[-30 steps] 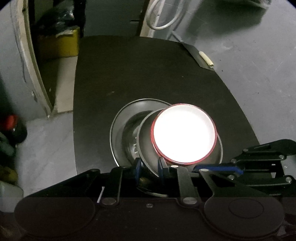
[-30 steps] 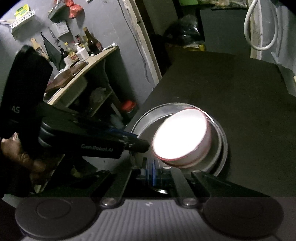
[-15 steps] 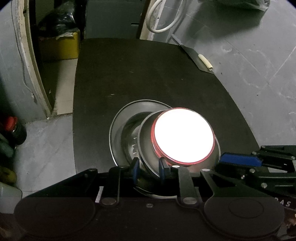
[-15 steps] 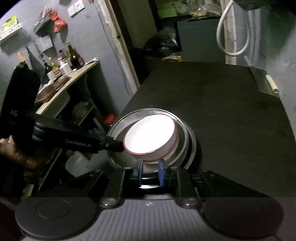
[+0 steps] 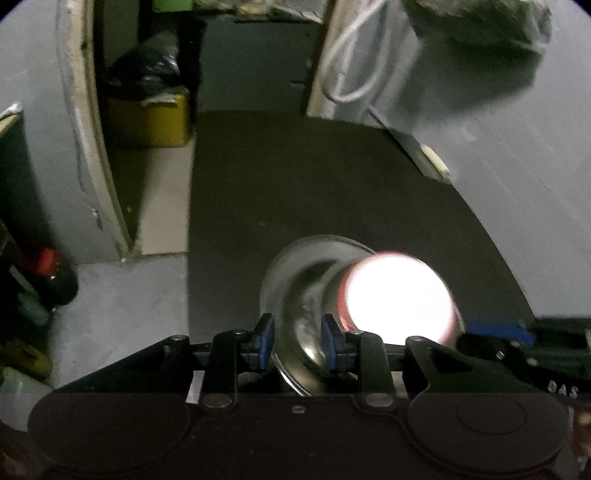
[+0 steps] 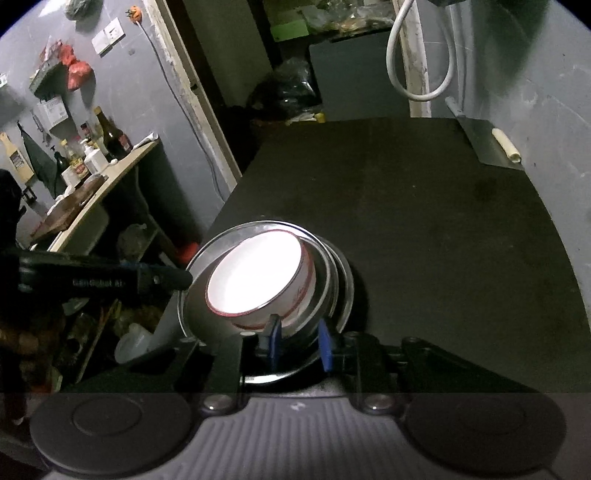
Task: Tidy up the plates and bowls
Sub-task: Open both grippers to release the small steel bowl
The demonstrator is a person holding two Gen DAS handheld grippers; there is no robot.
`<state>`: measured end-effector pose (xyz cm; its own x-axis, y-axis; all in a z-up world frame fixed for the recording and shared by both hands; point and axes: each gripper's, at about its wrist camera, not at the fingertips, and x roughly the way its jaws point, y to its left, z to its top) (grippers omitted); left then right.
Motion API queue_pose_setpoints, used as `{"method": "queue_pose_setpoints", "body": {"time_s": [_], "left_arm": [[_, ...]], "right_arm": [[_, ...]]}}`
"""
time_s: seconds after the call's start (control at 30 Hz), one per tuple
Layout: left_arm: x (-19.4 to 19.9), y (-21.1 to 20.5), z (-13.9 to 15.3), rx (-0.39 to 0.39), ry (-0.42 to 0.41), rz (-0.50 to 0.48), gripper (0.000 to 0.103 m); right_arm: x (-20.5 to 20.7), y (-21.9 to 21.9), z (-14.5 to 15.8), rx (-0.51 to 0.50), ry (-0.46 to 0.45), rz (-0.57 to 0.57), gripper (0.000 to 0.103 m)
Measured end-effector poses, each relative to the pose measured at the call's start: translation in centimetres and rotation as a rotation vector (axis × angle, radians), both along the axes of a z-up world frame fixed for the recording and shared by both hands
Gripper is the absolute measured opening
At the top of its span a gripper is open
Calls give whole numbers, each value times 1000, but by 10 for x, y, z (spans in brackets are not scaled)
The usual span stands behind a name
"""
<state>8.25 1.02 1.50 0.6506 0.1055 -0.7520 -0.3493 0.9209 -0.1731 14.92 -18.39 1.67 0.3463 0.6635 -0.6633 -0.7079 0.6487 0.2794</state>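
The desk [image 6: 424,221] lies bare beyond the bowls [image 6: 266,284] (stacked at its near-left edge); a wall [image 6: 554,110] bounds its right side.

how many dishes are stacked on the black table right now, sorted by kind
White bowl with red rim: 1
Steel bowl: 1
Steel plate: 1
Total: 3 dishes on the black table; the steel pieces overlap, so that split is my best reading.

place: cramped home kitchen / utility rm, dim
walls: rough grey plaster
10 o'clock, right wrist view: wooden counter [image 6: 110,173] w/ sauce bottles [image 6: 110,138], wall socket [image 6: 109,35], red bags [image 6: 75,66] hung on wall
12 o'clock: doorway, black sack [image 6: 284,86] beyond
1 o'clock: white hose [image 6: 417,59] looped on wall
centre: dark table [image 6: 424,221]
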Motion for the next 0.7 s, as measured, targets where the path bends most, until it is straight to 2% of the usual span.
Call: {"method": "queue_pose_setpoints", "body": {"time_s": [0.13, 0.2, 0.3, 0.43, 0.47, 0.53, 0.6, 0.67, 0.7], "left_arm": [[3, 16, -4, 4, 4, 52, 29], [6, 21, -7, -6, 10, 61, 29], [8, 23, -10, -13, 18, 63, 29], [8, 23, -13, -22, 24, 58, 29], [8, 23, -13, -27, 21, 56, 29], [7, 24, -12, -31, 13, 56, 30], [7, 26, -11, -38, 5, 57, 40], [4, 26, -9, -36, -5, 62, 44], [3, 26, -8, -34, -7, 63, 47]], "right_arm": [[-1, 2, -2, 2, -14, -2, 14], [1, 4, -5, -2, 6, -5, 4], [0, 8, -14, 3, 33, -3, 4], [1, 13, -15, -1, 15, -8, 5], [2, 13, -15, 1, 21, -12, 6], [3, 10, -14, 15, 28, -28, 16], [2, 8, -13, 16, 16, -41, 17], [0, 6, -12, 22, 14, -47, 19], [-1, 5, -12, 25, 12, -46, 25]]}}
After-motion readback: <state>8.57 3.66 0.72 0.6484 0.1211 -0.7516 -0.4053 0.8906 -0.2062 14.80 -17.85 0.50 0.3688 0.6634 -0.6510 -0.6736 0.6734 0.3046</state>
